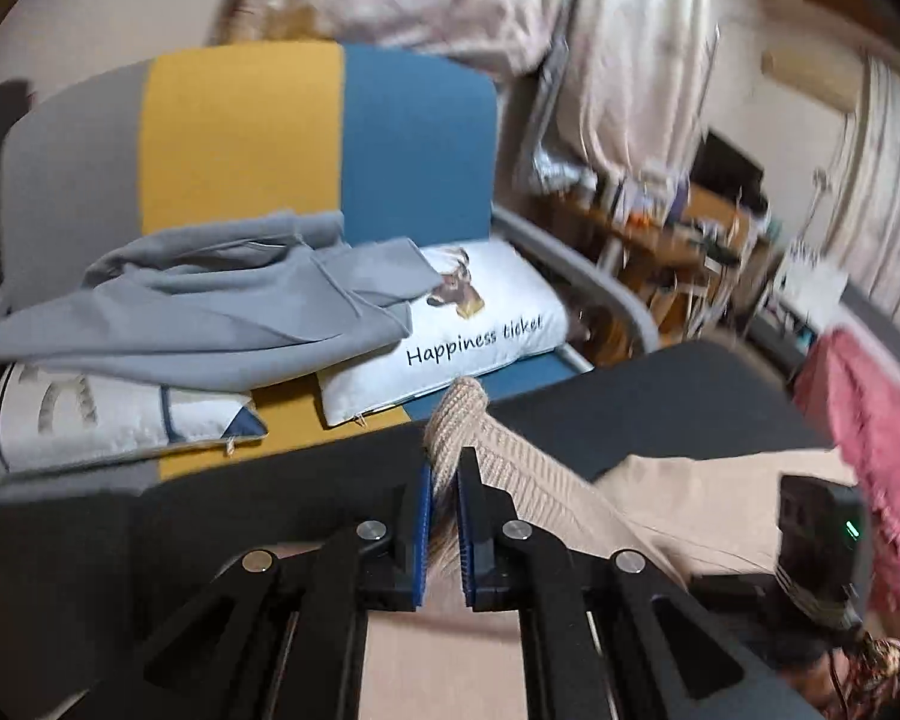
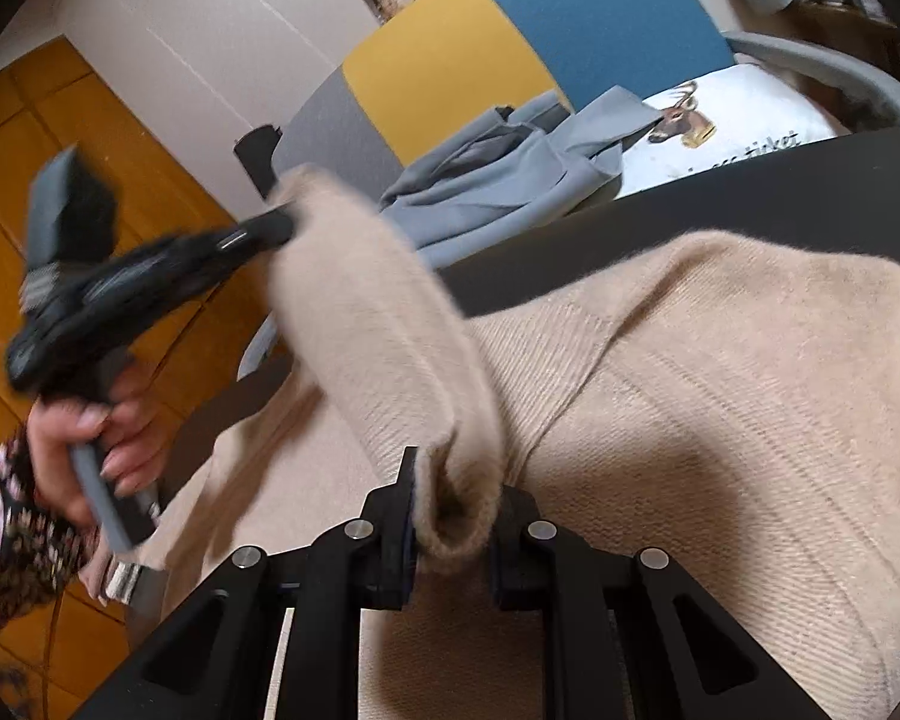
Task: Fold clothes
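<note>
A beige knit sweater (image 2: 720,396) lies on a black table (image 2: 750,180). My left gripper (image 1: 444,480) is shut on a ribbed edge of the beige sweater (image 1: 468,414), pinched between its blue pads. In the right wrist view my right gripper (image 2: 453,492) is shut on a fuzzy fold of the same sweater, and a lifted band of knit (image 2: 354,300) runs from it up to my left gripper (image 2: 270,228), held by a person's hand (image 2: 96,444) in a floral sleeve.
Behind the table stands a sofa (image 1: 240,132) in grey, yellow and blue. On it lie a grey garment (image 1: 210,312), a white deer cushion (image 1: 480,324) and another cushion (image 1: 90,414). A pink cloth (image 1: 876,438) hangs at the right. Wooden floor (image 2: 24,138) at left.
</note>
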A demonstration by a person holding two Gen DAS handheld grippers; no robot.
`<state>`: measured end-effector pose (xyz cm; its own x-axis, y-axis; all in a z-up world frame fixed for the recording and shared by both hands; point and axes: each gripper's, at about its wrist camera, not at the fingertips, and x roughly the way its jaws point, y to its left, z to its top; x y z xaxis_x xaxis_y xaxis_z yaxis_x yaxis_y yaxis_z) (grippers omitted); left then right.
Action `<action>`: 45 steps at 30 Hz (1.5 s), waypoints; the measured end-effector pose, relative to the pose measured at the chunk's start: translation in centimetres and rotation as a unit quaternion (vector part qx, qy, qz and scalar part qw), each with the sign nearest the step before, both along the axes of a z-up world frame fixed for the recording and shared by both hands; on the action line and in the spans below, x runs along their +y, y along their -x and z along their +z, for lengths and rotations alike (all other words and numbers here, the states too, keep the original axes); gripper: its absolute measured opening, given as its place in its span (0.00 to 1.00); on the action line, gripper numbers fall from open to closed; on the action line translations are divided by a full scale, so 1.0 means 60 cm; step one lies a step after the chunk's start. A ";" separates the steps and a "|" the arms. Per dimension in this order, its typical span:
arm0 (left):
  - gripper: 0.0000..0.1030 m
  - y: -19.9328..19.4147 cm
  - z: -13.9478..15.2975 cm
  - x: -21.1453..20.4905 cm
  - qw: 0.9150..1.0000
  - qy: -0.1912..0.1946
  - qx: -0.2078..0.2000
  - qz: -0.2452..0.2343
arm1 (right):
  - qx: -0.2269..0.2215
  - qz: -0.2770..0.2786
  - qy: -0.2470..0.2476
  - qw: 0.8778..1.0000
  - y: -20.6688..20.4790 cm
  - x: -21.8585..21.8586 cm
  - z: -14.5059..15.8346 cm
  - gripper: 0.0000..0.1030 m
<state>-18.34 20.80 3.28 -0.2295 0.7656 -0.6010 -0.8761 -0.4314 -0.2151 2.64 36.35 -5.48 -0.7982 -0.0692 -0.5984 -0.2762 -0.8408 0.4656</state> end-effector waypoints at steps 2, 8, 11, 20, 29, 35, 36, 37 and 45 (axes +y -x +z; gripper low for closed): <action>0.07 -0.010 -0.014 -0.046 1.000 -0.010 -0.014 0.009 | -0.005 0.001 -0.019 1.000 -0.002 -0.007 0.010 0.19; 0.06 -0.051 -0.098 -0.147 0.997 -0.012 -0.067 0.032 | -0.047 0.031 -0.113 0.992 -0.009 -0.053 0.037 0.19; 0.06 -0.061 -0.130 -0.186 0.994 -0.008 -0.105 0.040 | -0.105 0.060 -0.133 0.984 -0.018 -0.079 0.027 0.24; 0.24 -0.014 -0.172 -0.270 0.944 -0.070 -0.298 0.121 | -0.040 -0.026 0.101 0.994 -0.118 -0.017 0.013 0.48; 0.24 -0.014 -0.189 -0.174 0.940 -0.010 -0.323 0.107 | -0.025 -0.056 0.293 0.954 -0.064 -0.007 -0.054 0.15; 0.05 -0.028 -0.172 -0.171 0.946 -0.009 -0.303 0.113 | -0.030 -0.067 0.262 0.962 -0.040 -0.019 -0.027 0.11; 0.05 -0.030 -0.164 -0.175 0.947 -0.016 -0.301 0.110 | -0.025 -0.069 0.253 0.965 -0.036 -0.016 -0.016 0.11; 0.05 -0.033 -0.155 -0.178 0.948 -0.023 -0.299 0.105 | -0.018 -0.070 0.242 0.968 -0.031 -0.012 -0.002 0.11; 0.04 -0.064 -0.129 -0.203 0.952 -0.042 -0.289 0.090 | -0.025 -0.066 0.120 0.990 -0.047 -0.014 0.065 0.11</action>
